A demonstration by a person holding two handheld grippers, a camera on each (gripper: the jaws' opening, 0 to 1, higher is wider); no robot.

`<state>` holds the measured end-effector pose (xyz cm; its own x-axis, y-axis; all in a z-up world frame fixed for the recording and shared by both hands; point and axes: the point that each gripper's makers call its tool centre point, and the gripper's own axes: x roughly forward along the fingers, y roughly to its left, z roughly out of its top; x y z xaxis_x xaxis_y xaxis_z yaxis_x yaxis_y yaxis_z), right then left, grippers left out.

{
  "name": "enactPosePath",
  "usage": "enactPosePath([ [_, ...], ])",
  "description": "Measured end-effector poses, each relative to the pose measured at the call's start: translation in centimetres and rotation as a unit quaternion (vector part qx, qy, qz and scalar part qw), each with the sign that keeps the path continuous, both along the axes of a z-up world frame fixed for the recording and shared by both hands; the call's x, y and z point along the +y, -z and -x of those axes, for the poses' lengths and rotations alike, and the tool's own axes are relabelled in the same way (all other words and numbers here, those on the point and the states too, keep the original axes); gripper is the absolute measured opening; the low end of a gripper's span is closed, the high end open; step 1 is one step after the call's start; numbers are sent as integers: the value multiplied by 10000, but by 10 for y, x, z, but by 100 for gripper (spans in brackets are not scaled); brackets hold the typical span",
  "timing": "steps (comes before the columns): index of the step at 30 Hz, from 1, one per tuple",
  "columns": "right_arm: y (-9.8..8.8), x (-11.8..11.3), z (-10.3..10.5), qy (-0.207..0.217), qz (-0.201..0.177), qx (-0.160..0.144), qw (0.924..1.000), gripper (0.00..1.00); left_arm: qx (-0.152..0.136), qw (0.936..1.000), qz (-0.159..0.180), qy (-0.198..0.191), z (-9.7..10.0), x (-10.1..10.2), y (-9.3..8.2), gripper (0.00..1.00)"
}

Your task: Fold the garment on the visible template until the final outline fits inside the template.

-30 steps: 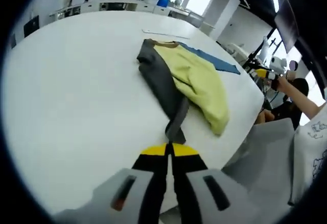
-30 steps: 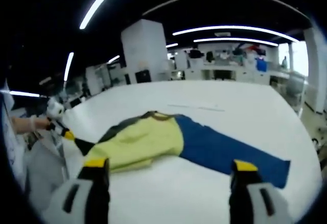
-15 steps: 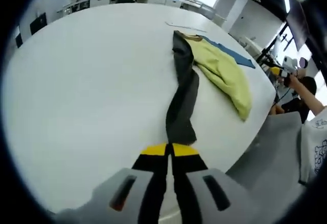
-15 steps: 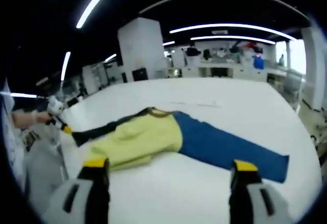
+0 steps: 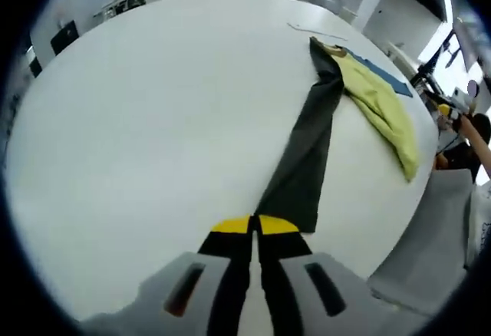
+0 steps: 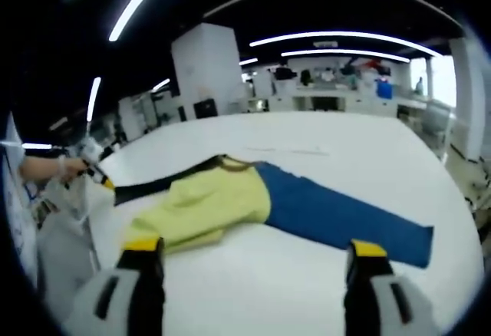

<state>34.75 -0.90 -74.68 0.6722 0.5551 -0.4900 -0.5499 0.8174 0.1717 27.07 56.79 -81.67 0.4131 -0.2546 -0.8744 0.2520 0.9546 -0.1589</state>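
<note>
Yellow-tipped jaws of the left gripper [image 5: 255,225] are pressed together at 6 o'clock in the left gripper view, pinching the cuff end of the dark grey sleeve [image 5: 303,159], which runs as a taut strip from the tips up toward 1 o'clock across the white table [image 5: 138,121]. That sleeve belongs to the garment [image 5: 360,83], whose yellow-green body lies bunched at about 2 o'clock near the table's edge, with a sliver of its blue sleeve [image 5: 391,77] peeking out beyond it. Over in the right gripper view, the right gripper [image 6: 250,250] has its jaws spread wide, one tip at 7 o'clock and the other at 5 o'clock, holding nothing and touching nothing (bare table shows between them). Ahead of it the garment [image 6: 207,202] lies on the table [image 6: 360,144] near the centre: yellow-green body in the middle, the blue sleeve [image 6: 337,217] stretched flat toward 4 o'clock, the grey sleeve [image 6: 153,186] pulled out toward 9 o'clock. At that 9 o'clock end the left gripper [image 6: 101,179] shows small, held in the person's hand [image 6: 70,167], with the sleeve end at its yellow tip. A faint thin line on the tabletop [image 6: 295,151] lies just past the collar, toward 12 o'clock. No brand, label or writing is legible on the garment or grippers.
</note>
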Motion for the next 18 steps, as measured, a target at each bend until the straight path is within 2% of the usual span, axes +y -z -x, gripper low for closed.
enactPosePath([
  [3,4,-2,0,52,21,42,10000,100,37,10000,-40,-44,-19,20,2,0],
  [7,8,-2,1,96,31,86,9999,100,90,9999,-111,-14,-29,23,2,0],
  [13,14,-3,1,146,83,171,9997,100,226,9994,-257,42,-56,49,4,0],
  [14,15,-3,1,156,95,186,9997,100,155,9994,-295,57,-61,52,4,0],
  [15,17,-2,1,155,107,199,9996,100,234,9993,-304,20,-69,58,7,0],
  [18,19,2,1,118,139,233,9996,93,292,9991,-301,-53,-76,67,13,0],
])
